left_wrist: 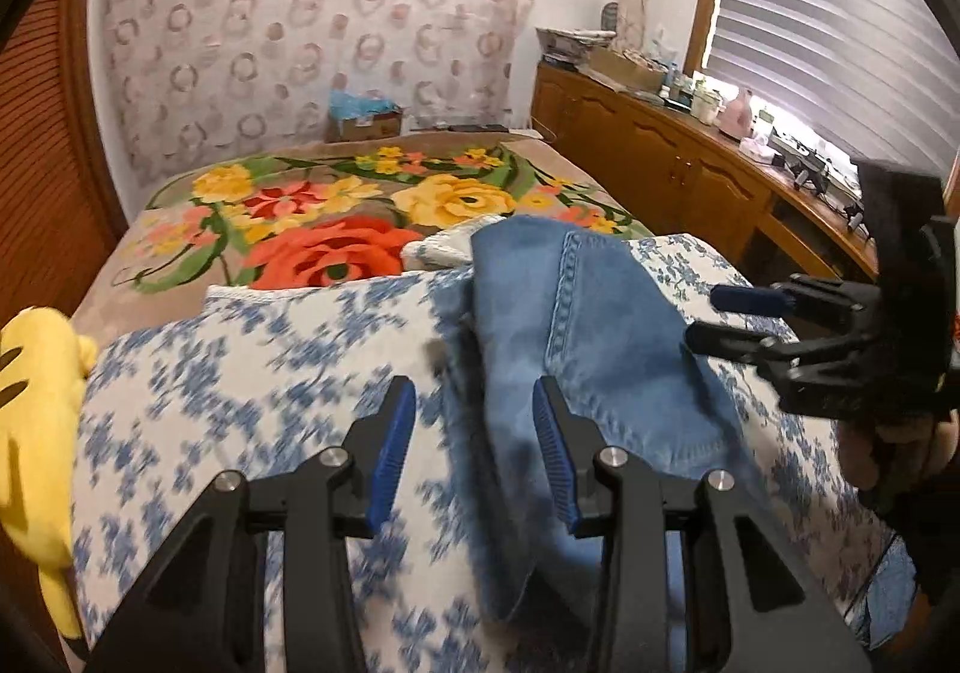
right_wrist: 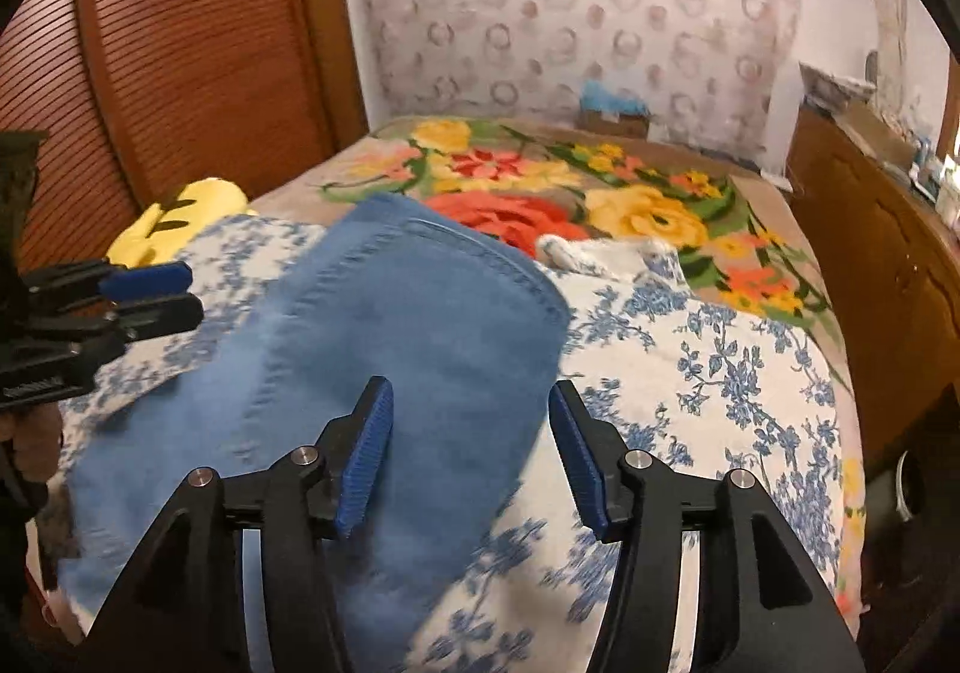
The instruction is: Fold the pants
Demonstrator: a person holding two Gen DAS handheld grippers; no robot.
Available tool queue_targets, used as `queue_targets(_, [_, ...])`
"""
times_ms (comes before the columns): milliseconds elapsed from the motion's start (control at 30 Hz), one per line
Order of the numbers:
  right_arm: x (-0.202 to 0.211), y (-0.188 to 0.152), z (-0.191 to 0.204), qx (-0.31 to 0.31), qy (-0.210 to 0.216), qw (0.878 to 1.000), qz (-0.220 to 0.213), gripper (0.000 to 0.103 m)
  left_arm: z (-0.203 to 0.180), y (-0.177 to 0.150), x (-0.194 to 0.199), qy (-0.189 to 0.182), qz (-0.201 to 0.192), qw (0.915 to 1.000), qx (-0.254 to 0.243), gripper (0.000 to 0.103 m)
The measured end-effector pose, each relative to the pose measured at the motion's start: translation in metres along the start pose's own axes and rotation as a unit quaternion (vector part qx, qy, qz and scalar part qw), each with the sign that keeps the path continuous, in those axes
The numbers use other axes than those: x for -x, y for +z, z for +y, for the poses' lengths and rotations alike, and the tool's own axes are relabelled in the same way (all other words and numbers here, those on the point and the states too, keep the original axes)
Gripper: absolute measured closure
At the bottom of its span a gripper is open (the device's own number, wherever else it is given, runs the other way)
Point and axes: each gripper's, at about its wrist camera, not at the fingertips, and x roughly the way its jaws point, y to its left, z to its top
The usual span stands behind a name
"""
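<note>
Blue denim pants [left_wrist: 600, 325] [right_wrist: 390, 325] lie folded in a thick bundle on a white quilt with blue flowers [left_wrist: 270, 373] [right_wrist: 690, 373]. My left gripper [left_wrist: 474, 421] hovers open at the bundle's left edge, with one pad over the quilt, the other over denim, and nothing pinched. It also shows at the left of the right wrist view, left gripper [right_wrist: 183, 293], just beside the pants. My right gripper [right_wrist: 471, 421] stands open above the bundle's near right part, its pads off the cloth. From the left wrist view the right gripper [left_wrist: 705, 317] reaches in at the pants' right edge.
A brown blanket with big red and yellow flowers [left_wrist: 336, 205] [right_wrist: 600, 181] covers the far bed. A yellow plush toy [left_wrist: 36, 403] [right_wrist: 174, 217] lies at the quilt's left. A wooden cabinet [left_wrist: 660, 144] [right_wrist: 870, 253] runs along the right, under a window blind [left_wrist: 828, 30]. A cardboard box [left_wrist: 369, 120] sits by the wall.
</note>
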Motion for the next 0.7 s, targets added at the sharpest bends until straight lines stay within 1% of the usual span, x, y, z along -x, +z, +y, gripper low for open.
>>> queue_targets(167, [-0.029,0.004,-0.012,-0.018,0.014,1.000,0.011,0.045,-0.001,0.010,-0.032,0.001,0.029,0.9995,-0.009,0.064])
queue_targets(333, [-0.049,-0.003,-0.011,-0.016,0.021,0.999,0.027,0.039,0.003,0.003,-0.055,0.005,0.055,0.9984,-0.010,0.064])
queue_targets(400, [-0.054,-0.005,-0.014,-0.022,0.032,0.999,0.029,0.037,0.004,0.000,-0.063,0.004,0.062,0.9980,-0.007,0.064])
queue_targets(700, [-0.066,-0.009,-0.021,-0.041,0.078,0.995,0.038,0.035,0.005,0.004,-0.081,-0.010,0.069,0.9975,-0.008,0.064])
